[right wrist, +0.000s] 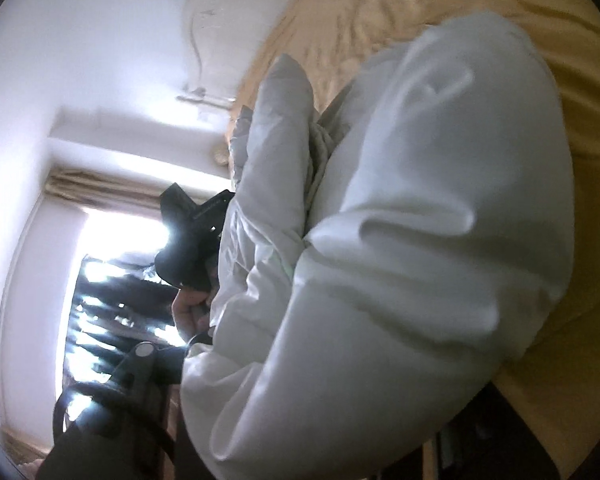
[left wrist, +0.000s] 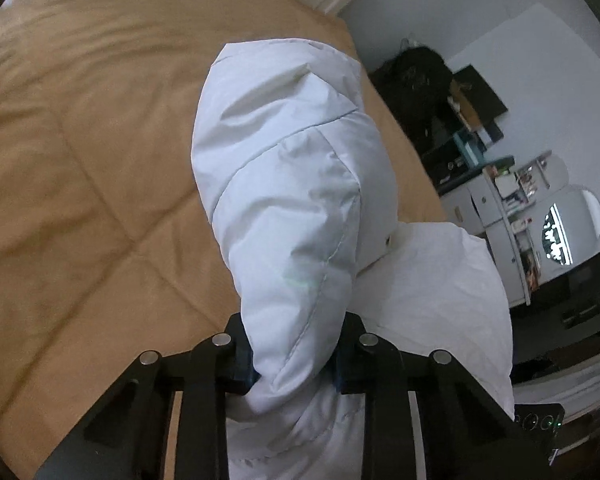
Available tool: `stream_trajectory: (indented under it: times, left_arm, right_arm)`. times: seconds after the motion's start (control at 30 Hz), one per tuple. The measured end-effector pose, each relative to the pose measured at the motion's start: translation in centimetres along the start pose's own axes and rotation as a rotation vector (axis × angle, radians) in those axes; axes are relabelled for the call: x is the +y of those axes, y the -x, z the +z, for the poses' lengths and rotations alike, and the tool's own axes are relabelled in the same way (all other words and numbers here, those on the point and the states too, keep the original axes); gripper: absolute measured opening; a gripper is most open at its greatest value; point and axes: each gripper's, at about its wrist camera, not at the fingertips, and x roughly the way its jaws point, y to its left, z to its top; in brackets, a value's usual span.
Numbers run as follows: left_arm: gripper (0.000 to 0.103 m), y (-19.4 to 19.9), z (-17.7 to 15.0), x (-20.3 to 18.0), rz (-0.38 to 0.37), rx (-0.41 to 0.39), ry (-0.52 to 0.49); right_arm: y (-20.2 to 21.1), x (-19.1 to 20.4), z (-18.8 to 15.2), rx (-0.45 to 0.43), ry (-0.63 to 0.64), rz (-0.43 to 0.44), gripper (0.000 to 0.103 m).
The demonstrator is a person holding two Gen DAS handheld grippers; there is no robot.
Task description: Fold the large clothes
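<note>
Left wrist view: a white padded, quilted jacket (left wrist: 288, 184) is being held up above the tan quilted bedspread (left wrist: 80, 140), a puffy fold being pinched between the black fingers of the left gripper (left wrist: 296, 364).
Right wrist view: the jacket is filling the frame; the right gripper's (right wrist: 204, 356) fingertips are being hidden by fabric, so its opening cannot be told.
Position: the jacket is being carried over the bedspread's edge, apparently lifted clear of it.
Handling: it is judged light, soft, bulky and slippery-shelled.
Hold: stitched seams or hem edges are being favoured, since puffed panels may slide out.
</note>
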Motion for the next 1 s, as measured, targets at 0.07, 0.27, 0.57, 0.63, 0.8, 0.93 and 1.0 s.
stream_trajectory:
  times: [0.07, 0.27, 0.57, 0.63, 0.8, 0.93, 1.0]
  left_arm:
    - [0.026, 3.8, -0.1, 0.6, 0.013, -0.032, 0.021]
    - [0.026, 12.4, -2.3, 4.0, 0.123, -0.045, 0.043]
    - [0.054, 6.3, -6.6, 13.3, 0.175, 0.077, 0.198]
    - [0.058, 6.3, -5.9, 12.5, 0.189, 0.082, 0.177]
    - [0.059, 7.3, -3.6, 12.4, 0.178, 0.106, 0.183]
    - [0.059, 9.2, -3.0, 13.5, 0.182, 0.078, 0.209]
    - [0.060, 10.3, -2.7, 13.6, 0.219, 0.053, 0.190]
  right_arm:
    - [-1.0, 2.3, -0.6, 0.018, 0.016, 0.043, 0.033]
    - [-4.3, 7.8, -4.6, 0.108, 0.060, 0.141, 0.033]
    - [-12.1, 1.1, -11.7, 0.243, 0.017, -0.105, 0.078]
    - [-12.2, 0.7, -11.9, 0.237, -0.024, -0.111, 0.078]
    - [-8.5, 4.5, -11.6, 0.200, 0.066, -0.257, 0.078]
    - [-3.9, 11.0, -11.8, 0.046, 0.307, -0.389, 0.061]
    - [-3.4, 13.5, -11.2, -0.002, 0.405, -0.430, 0.047]
